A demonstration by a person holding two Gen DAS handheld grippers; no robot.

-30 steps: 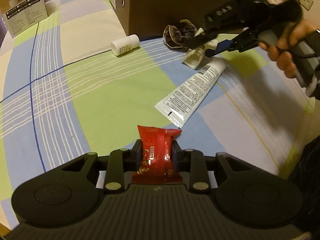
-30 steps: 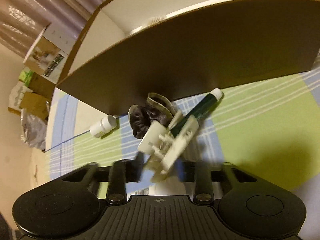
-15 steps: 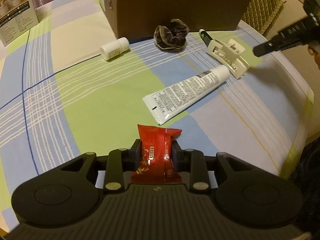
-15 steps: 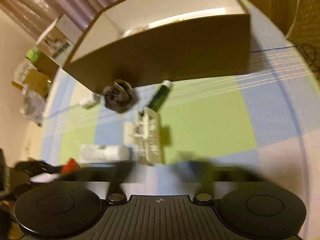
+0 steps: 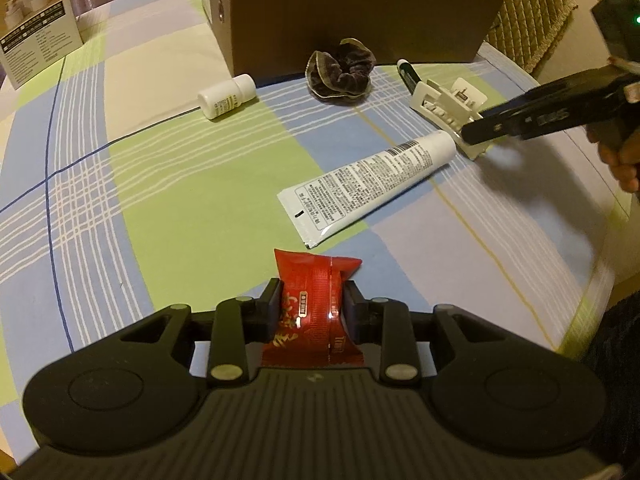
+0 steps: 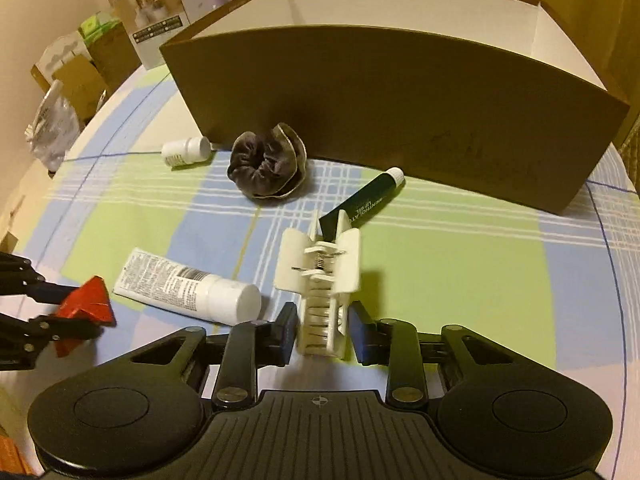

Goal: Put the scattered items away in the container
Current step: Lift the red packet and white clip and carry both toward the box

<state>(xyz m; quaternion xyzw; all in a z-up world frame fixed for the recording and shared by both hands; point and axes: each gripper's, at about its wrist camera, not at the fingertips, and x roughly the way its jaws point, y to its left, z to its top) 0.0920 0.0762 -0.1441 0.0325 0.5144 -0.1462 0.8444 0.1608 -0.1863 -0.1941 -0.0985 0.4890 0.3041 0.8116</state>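
1. Red foil marks the far left: a snack packet (image 5: 312, 304) sits pinched between the jaws of the left gripper (image 5: 311, 307), narrowly set and pressing on it from both sides.
2. A small white bottle (image 6: 186, 151) lies on its side near the left corner of the brown cardboard box (image 6: 400, 120), the container, which stands open-topped along the back.
3. A dark velvet scrunchie (image 6: 266, 168) rests just before the box's front wall.
4. A white tube (image 6: 188, 284) lies flat in the middle, its cap end just beside the cream hair claw (image 6: 324, 280).
5. A dark green tube (image 6: 366, 200) lies slanted behind the claw, its lower end hidden by it.
6. The right gripper (image 6: 322, 330) has the claw's toothed end between its jaws, which have just been closing; a slim gap shows on each side, so the pads do not press yet.
7. The checked tabletop (image 6: 460, 260) lies bare to the right of the claw, up to its curved edge; a hand (image 5: 624, 160) shows there in the left wrist view.
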